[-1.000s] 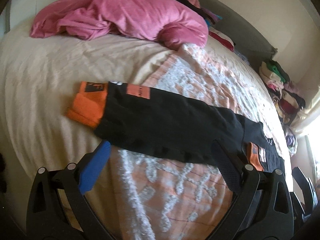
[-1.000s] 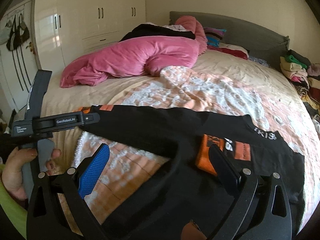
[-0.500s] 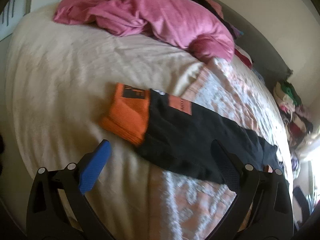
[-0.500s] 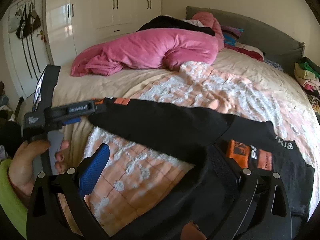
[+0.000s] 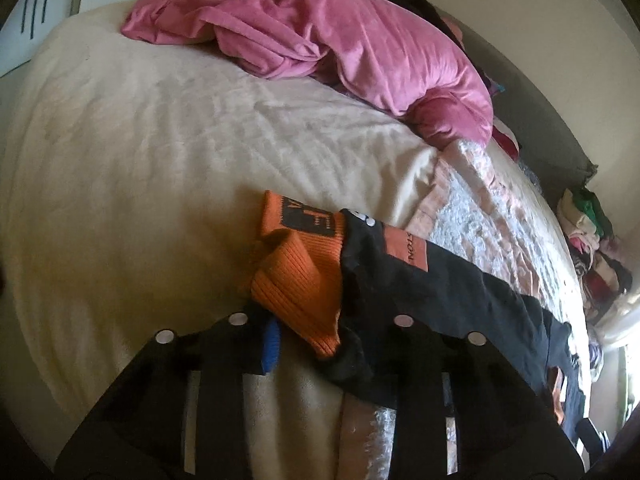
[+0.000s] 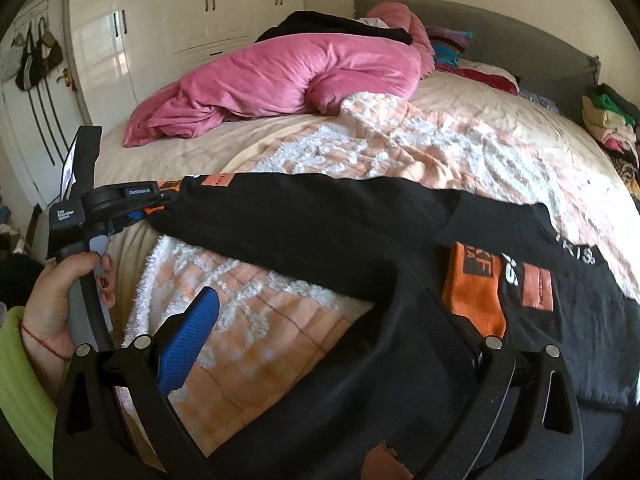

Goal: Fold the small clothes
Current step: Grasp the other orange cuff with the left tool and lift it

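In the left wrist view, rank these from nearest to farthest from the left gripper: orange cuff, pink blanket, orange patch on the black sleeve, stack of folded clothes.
1. orange cuff: between the closing jaws of the left gripper.
2. orange patch: just beyond the cuff, to the right.
3. pink blanket: far across the bed, top centre.
4. stack of folded clothes: right edge; too close to call against the blanket.

Pink duvet (image 6: pixel 288 80), perhaps wardrobe (image 6: pixel 192 12).
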